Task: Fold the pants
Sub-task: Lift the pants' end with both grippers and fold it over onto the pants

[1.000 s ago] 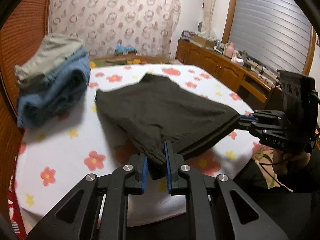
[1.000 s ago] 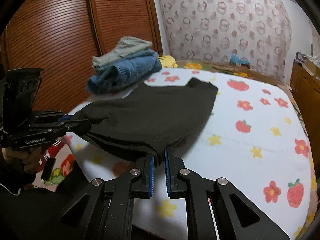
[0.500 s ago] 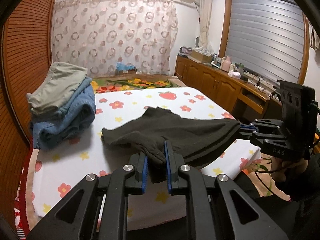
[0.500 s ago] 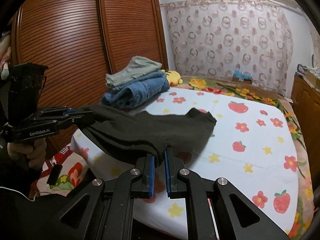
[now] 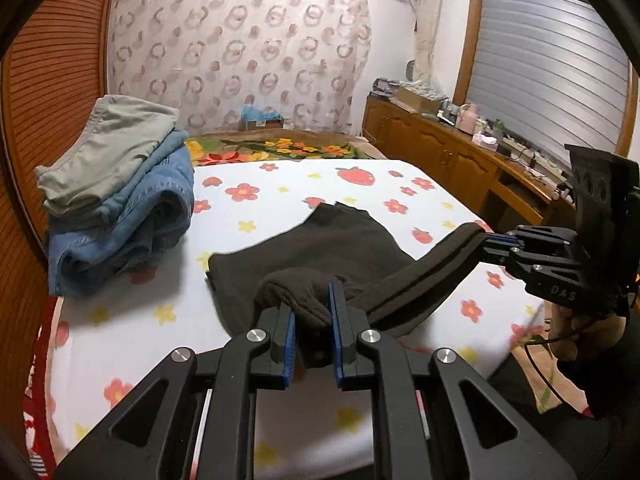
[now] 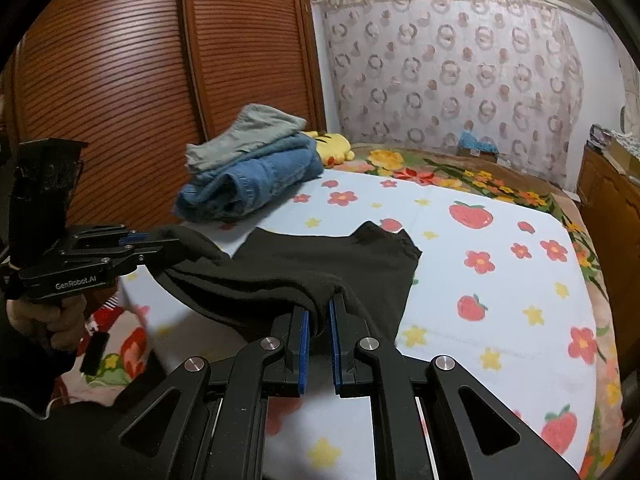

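Dark brown pants (image 5: 340,240) lie partly on the flowered bed sheet (image 5: 280,184), their near edge lifted. My left gripper (image 5: 312,320) is shut on a bunched corner of the pants. My right gripper (image 6: 316,320) is shut on the other near corner of the pants (image 6: 320,256). Each gripper shows in the other's view: the right one (image 5: 492,240) at the right, the left one (image 6: 160,244) at the left, both clamping the raised edge.
A stack of folded clothes, grey on blue denim (image 5: 120,200), sits at the bed's far left by the wooden wardrobe doors (image 6: 120,60). A yellow plush (image 6: 332,146) lies behind the stack. A wooden cabinet (image 5: 440,152) lines the right wall. A flowered blanket (image 5: 280,146) covers the bed's far end.
Both grippers have carried the pants' near edge up and forward over the bed, so the cloth is doubling onto itself. The views have tilted upward.
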The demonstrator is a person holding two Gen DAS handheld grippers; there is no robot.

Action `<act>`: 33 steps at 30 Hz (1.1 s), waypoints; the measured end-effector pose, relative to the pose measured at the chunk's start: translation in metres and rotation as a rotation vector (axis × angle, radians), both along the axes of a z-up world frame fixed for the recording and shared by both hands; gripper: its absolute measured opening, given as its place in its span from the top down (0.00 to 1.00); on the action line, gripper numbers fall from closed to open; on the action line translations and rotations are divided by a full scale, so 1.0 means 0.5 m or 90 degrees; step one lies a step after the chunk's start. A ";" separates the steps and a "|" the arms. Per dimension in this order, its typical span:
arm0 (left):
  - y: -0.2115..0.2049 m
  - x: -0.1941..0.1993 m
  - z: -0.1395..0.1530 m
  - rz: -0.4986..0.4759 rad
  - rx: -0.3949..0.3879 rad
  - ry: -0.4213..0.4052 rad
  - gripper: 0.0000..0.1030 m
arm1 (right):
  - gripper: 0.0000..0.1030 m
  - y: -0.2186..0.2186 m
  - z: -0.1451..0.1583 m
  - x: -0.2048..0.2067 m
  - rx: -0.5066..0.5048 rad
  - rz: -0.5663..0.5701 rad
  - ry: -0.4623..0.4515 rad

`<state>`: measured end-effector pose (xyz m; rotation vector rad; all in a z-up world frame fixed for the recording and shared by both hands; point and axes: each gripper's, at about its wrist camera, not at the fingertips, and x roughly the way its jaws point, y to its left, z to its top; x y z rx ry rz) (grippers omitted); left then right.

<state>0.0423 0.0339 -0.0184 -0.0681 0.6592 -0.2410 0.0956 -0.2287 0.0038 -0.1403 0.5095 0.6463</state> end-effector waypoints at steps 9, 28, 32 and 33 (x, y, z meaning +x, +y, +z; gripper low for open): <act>0.012 0.090 -0.013 0.017 0.010 0.015 0.85 | 0.91 0.037 0.006 0.094 -0.021 -0.015 0.003; 0.024 0.189 -0.047 0.053 0.034 0.061 0.82 | 0.91 0.104 -0.027 0.257 -0.047 -0.040 0.063; 0.017 0.183 -0.052 0.053 0.045 0.049 0.54 | 0.88 0.104 -0.031 0.257 -0.054 -0.043 0.064; 0.017 0.180 -0.053 0.052 0.045 0.045 0.52 | 0.84 0.104 -0.030 0.256 -0.055 -0.042 0.061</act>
